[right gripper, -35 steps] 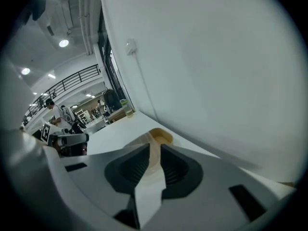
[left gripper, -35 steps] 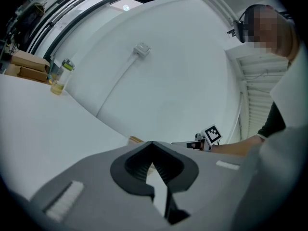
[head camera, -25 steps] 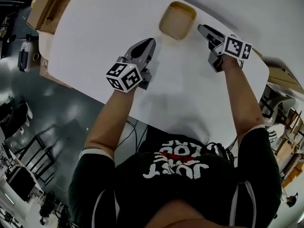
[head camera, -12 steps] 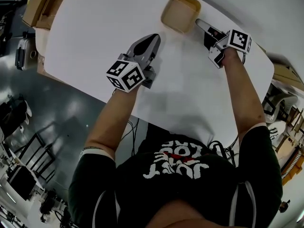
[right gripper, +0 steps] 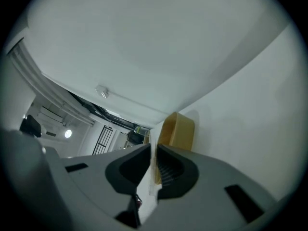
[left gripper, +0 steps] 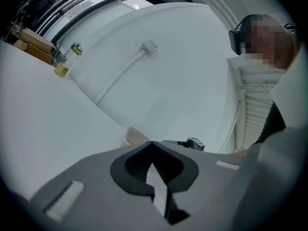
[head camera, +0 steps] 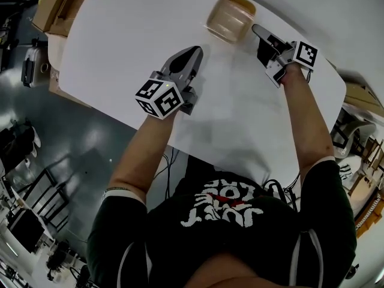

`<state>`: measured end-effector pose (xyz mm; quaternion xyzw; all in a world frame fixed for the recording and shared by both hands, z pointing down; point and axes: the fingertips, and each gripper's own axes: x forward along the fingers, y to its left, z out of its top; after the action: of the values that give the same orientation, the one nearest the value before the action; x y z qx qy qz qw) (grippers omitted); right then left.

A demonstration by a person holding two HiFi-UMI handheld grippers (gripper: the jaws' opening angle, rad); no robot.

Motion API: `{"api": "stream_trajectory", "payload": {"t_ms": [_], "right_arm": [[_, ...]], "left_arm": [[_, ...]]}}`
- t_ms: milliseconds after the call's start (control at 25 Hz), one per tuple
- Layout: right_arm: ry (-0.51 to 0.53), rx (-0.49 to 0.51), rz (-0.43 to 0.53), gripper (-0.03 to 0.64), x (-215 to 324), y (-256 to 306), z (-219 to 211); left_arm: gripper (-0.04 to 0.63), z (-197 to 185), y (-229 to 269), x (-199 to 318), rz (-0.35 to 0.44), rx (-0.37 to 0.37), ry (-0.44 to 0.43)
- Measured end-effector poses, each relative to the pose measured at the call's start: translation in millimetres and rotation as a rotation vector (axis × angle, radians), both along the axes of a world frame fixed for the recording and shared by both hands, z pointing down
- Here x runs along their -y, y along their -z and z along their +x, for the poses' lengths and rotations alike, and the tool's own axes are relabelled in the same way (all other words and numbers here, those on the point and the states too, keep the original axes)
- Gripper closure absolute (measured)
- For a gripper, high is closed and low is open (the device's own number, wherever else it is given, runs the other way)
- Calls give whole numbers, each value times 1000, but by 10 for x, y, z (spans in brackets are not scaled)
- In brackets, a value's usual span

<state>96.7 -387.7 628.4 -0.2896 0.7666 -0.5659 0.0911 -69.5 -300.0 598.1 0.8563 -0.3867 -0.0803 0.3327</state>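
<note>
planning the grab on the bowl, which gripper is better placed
Right, probably. The right gripper is at the bowl's edge and its view looks straight at it. The left gripper is farther back over the table, jaws together.

One white table, seven things on or over it
Two grippers, the left gripper and the right gripper; two marker cubes, one on each; one tan tub; far to the tub's left, two stacked cardboard boxes and one jar of yellowish liquid.
</note>
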Motion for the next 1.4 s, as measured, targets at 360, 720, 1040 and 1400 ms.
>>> {"api": "stream_trajectory", "payload": {"t_ms": [360,720,1040,1400], "right_arm": [[-47,17,53,577,25,387,67],[-72,27,130,578,-30,962,171],[-94,26,225,578,-150,1672,281],[-128,11,323,579,-304,2537,373]], "left_arm": [[591,-61,280,-50,32,-10,6],[591,-93,688,-149,81,-4,15],[591,-49,1262,-296,159,1,14],[591,-13,2024,-432,247,-3,10]]}}
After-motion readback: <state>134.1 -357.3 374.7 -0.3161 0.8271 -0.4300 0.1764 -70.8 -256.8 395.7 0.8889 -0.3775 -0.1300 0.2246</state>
